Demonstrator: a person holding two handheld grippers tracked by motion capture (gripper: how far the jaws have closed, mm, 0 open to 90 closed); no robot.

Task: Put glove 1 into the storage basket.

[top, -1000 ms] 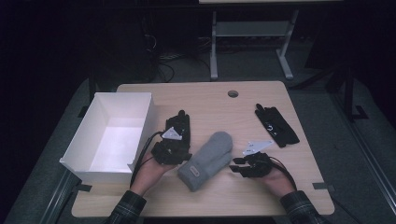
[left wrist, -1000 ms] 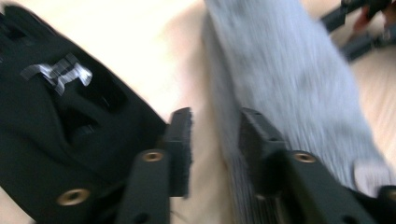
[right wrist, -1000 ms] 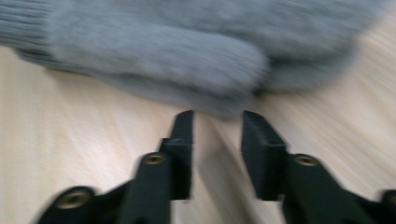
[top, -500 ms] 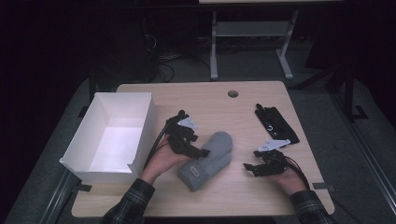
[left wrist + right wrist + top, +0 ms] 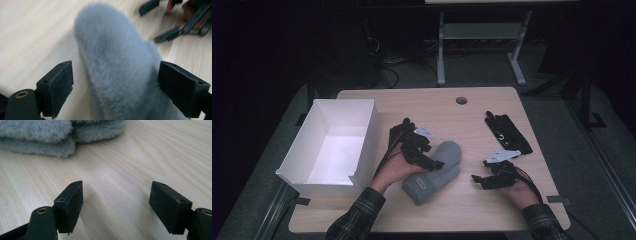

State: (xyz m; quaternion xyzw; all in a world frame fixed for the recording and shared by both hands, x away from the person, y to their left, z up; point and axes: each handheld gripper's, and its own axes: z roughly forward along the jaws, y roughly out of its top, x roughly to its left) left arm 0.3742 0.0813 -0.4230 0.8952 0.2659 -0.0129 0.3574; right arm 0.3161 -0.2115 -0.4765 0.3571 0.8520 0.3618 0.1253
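The fluffy grey mitten [image 5: 434, 170] runs diagonally at frame centre; the left gripper [image 5: 432, 162], its jaws just opened wide, straddles it (the right gripper [image 5: 477, 181], agape and empty, sits to its right).

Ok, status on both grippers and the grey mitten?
Left gripper open, jaws just opened, astride grey mitten. Right gripper open, nothing between jaws, beside mitten. Mitten flat on table. Nothing in the way.

The right gripper [image 5: 116, 205] is hovering low over the wooden table [image 5: 150, 157], its two black jaws standing wide apart with bare wood showing between them; they have just been opening; the grey furry mitten [image 5: 60, 135] is lying ahead at upper left, well clear of both jaws.
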